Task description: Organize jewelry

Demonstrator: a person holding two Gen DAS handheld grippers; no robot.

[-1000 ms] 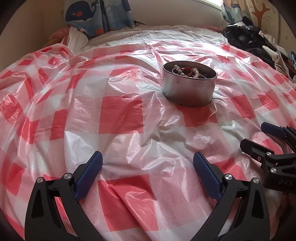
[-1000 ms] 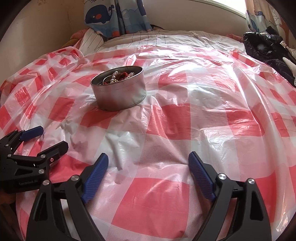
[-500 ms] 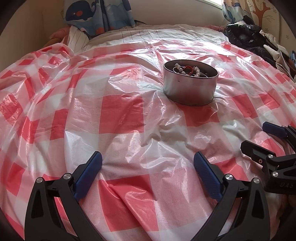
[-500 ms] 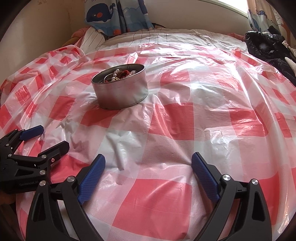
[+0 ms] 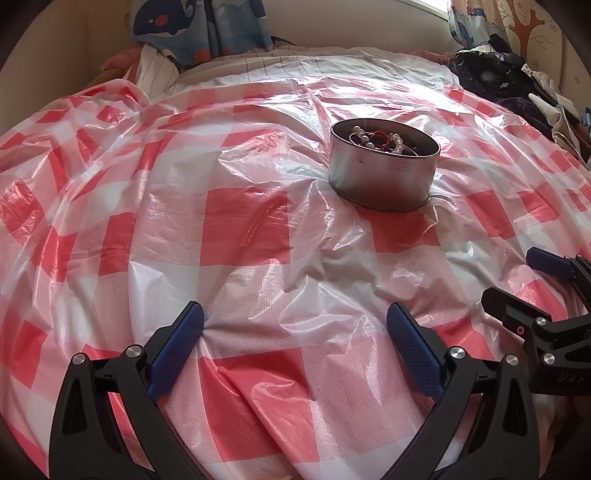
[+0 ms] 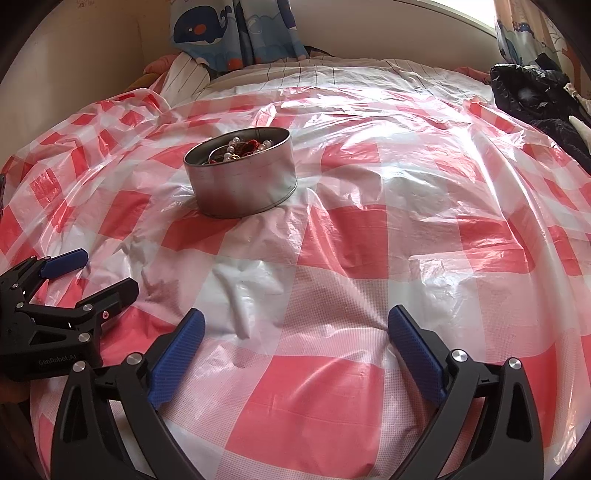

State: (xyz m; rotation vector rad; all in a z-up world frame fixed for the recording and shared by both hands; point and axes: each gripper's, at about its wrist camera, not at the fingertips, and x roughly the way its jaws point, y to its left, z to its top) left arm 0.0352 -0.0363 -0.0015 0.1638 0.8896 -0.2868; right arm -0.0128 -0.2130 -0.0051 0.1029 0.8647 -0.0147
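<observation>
Left wrist view: a bed under a crinkled red-and-white checked plastic sheet [image 5: 243, 229], whale curtain [image 5: 199, 26] behind. A round tin [image 5: 384, 173] of jewelry [image 5: 380, 138] stands on the sheet. Well short of the tin, left tongs [image 5: 295, 328] and right tongs [image 6: 295, 328] gape wide, empty.

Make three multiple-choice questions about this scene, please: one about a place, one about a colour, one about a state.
1. Where is the jewelry?
A. inside the round tin
B. spread on the sheet
C. in the left claw

2. What colours is the plastic sheet?
A. blue and yellow
B. red and white
C. plain green

3. How are both claws?
A. shut on beads
B. shut, empty
C. open, empty

A: beads lie within the tin.
B: the sheet shows red and white checks.
C: left claw and right claw fingers stand apart, holding nothing.
</observation>
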